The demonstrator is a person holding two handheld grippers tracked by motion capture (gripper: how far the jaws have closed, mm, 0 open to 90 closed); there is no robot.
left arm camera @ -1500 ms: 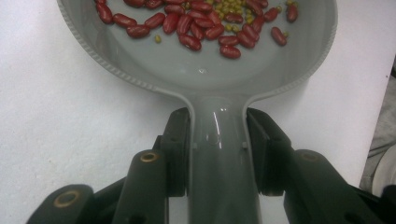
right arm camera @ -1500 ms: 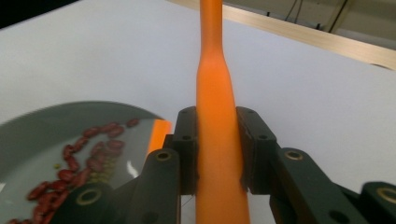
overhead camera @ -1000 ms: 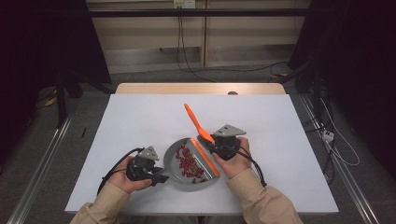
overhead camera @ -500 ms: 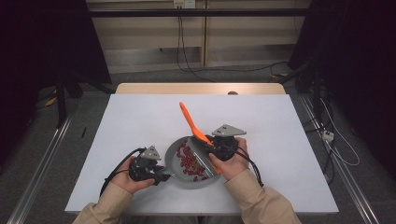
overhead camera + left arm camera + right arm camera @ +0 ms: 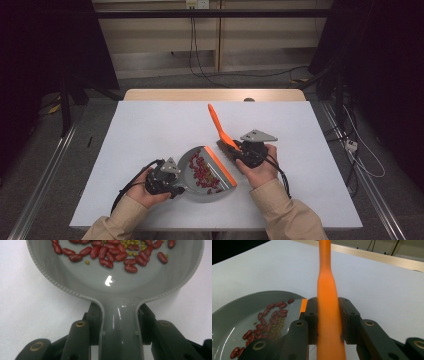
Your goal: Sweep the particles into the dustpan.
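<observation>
A grey dustpan [image 5: 189, 161] with an orange lip [image 5: 220, 167] lies on the white table, near its front edge. Red kidney beans [image 5: 202, 170] and small greenish beans lie in it. My left gripper [image 5: 176, 188] is shut on the dustpan's handle [image 5: 120, 322], which sits between the jaws, with the pan's bowl [image 5: 105, 282] and beans [image 5: 112, 252] just ahead. My right gripper [image 5: 233, 150] is shut on an orange brush handle [image 5: 218, 125] just right of the pan's lip. That handle [image 5: 327, 290] runs up between the jaws, with the dustpan [image 5: 234, 307] at lower left. The brush's head is hidden.
The white table top [image 5: 150, 125] spreads wide behind and to both sides of the pan. A wooden strip [image 5: 210, 95] runs along its far edge. Cables [image 5: 350, 145] hang off to the right of the table.
My right gripper and the orange brush have shifted a little to the right, away from the pan, and the handle's tip has swung right. The left gripper and dustpan have kept still.
</observation>
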